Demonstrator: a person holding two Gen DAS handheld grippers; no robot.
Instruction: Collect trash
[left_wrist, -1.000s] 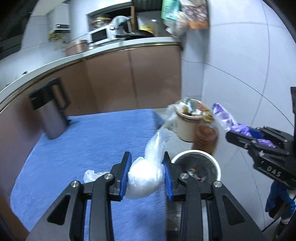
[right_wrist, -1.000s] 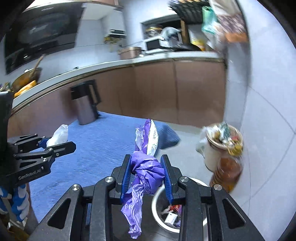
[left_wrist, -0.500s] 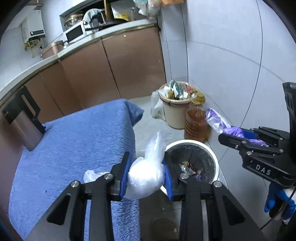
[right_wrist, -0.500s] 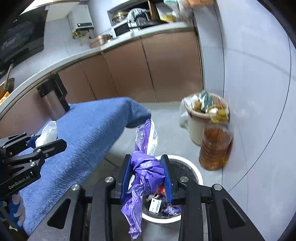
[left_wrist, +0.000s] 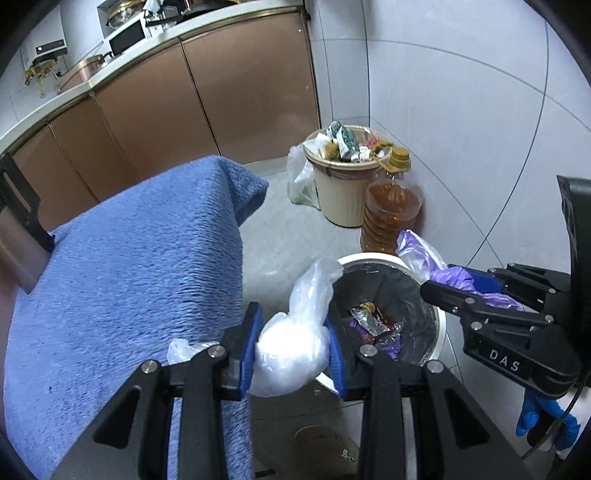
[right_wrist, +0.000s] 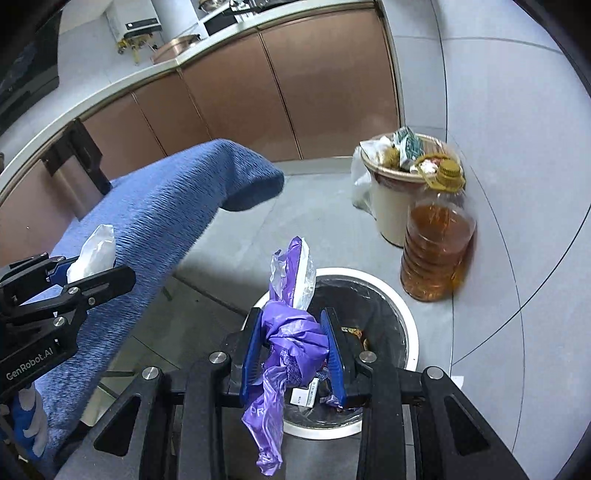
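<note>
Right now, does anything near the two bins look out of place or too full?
Yes. The beige bin by the wall is overfull: wrappers are heaped above its rim. A big bottle of amber liquid stands on the floor right beside it, among the trash. The white bin looks normal.

The bin (right_wrist: 408, 325) stands on the floor just right of the cloth-covered surface (right_wrist: 155, 236). Behind the bin sits an oil bottle (right_wrist: 436, 243), and beyond that bottle an overfilled bucket (right_wrist: 388, 210).

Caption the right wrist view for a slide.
Right hand-held gripper clamps a crumpled purple plastic bag above the white-rimmed trash bin.
</note>
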